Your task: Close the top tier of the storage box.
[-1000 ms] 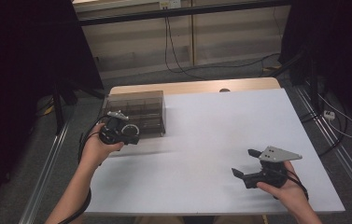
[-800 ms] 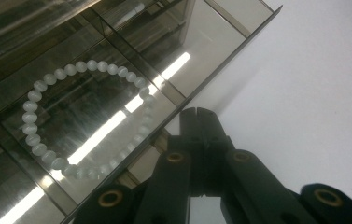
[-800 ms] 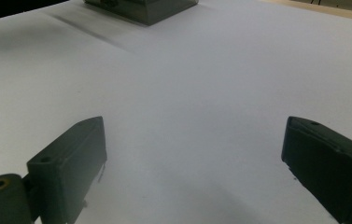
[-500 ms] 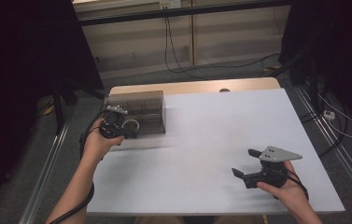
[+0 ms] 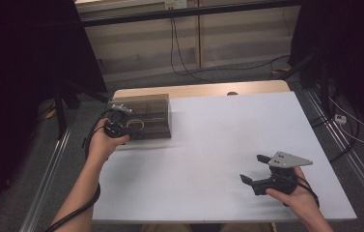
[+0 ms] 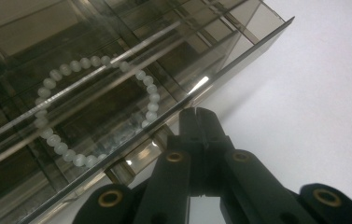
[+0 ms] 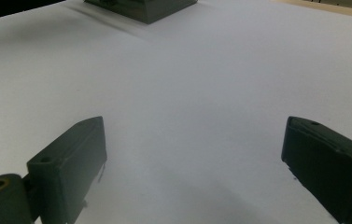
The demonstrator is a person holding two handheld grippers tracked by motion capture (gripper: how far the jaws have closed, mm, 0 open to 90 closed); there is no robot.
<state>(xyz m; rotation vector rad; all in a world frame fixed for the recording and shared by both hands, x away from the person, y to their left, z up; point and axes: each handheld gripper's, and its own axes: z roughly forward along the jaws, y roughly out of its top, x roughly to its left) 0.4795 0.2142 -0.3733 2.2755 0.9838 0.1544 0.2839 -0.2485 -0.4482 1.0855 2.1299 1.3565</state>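
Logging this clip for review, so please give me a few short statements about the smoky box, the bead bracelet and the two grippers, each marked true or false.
1. The left gripper has its jaws closed together at the edge of the smoky transparent plastic box. True.
2. A pale bead bracelet lies inside the box. True.
3. The right gripper clamps the bracelet. False: its jaws stand wide apart over bare white table.
4. The box sits at the table's near right corner. False: it sits at the far left.

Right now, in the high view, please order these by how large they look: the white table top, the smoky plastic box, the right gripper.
1. white table top, by far the largest.
2. smoky plastic box.
3. right gripper; it looks close to the box in size, and it is nearer the camera, so this order is unsure.
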